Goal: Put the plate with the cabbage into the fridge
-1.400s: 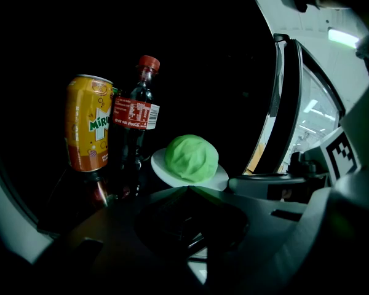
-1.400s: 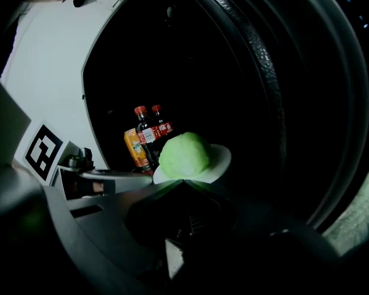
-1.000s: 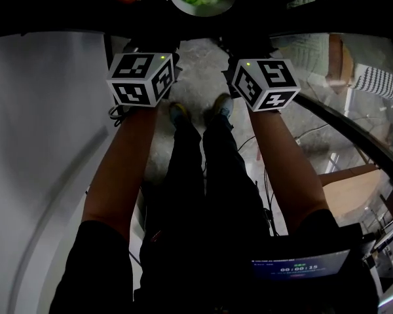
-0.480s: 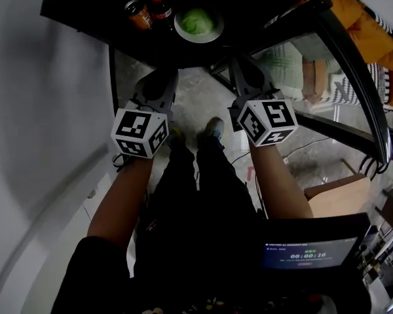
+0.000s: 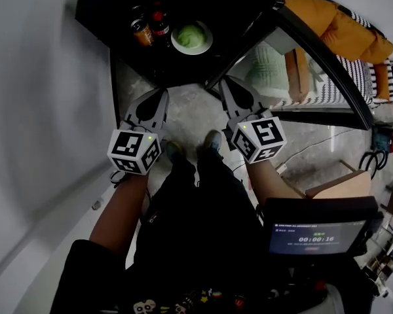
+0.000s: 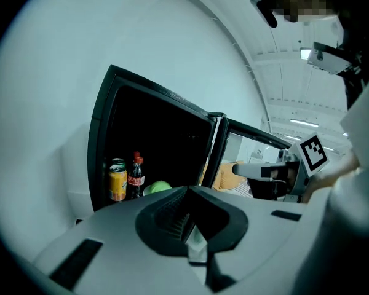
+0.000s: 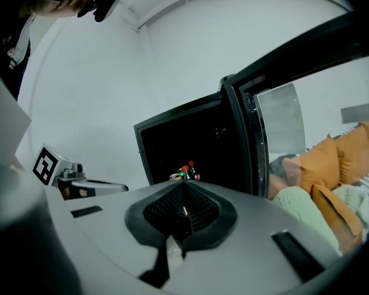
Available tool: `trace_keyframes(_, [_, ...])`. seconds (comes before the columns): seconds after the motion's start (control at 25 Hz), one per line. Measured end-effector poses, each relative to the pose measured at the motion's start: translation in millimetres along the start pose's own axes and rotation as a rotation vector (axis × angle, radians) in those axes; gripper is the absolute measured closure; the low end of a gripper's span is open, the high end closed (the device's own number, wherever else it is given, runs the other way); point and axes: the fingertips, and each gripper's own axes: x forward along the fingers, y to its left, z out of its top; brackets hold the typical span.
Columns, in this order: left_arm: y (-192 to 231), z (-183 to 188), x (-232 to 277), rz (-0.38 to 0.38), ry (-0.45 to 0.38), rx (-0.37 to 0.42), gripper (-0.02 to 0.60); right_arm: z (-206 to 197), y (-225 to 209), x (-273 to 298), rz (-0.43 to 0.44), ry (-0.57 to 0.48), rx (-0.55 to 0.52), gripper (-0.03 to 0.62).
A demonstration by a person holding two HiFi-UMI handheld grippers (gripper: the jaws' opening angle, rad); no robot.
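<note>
Now the plate [image 5: 207, 44] with the cabbage [image 5: 190, 34] sits inside the open fridge [image 5: 111, 8]. The left claw [image 5: 162, 93] and right claw [image 5: 224, 82] hover outside, both closed, empty.

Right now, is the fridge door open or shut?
Open. The door stands swung aside, and the plate with the cabbage shows inside the fridge.

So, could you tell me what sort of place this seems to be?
Probably a lab staged as a living room: a glass-door fridge holding drinks, orange cushions beside it, strip lights overhead.
</note>
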Motion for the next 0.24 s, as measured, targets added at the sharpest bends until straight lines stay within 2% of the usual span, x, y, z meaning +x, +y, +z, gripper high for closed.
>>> trace_keyframes(0.24, [-26.7, 11.0, -49.8, -0.015, 0.013, -0.008, 0.578, 4.6, 35.3, -46.8, 0.007, 0.039, 0.010, 0.588])
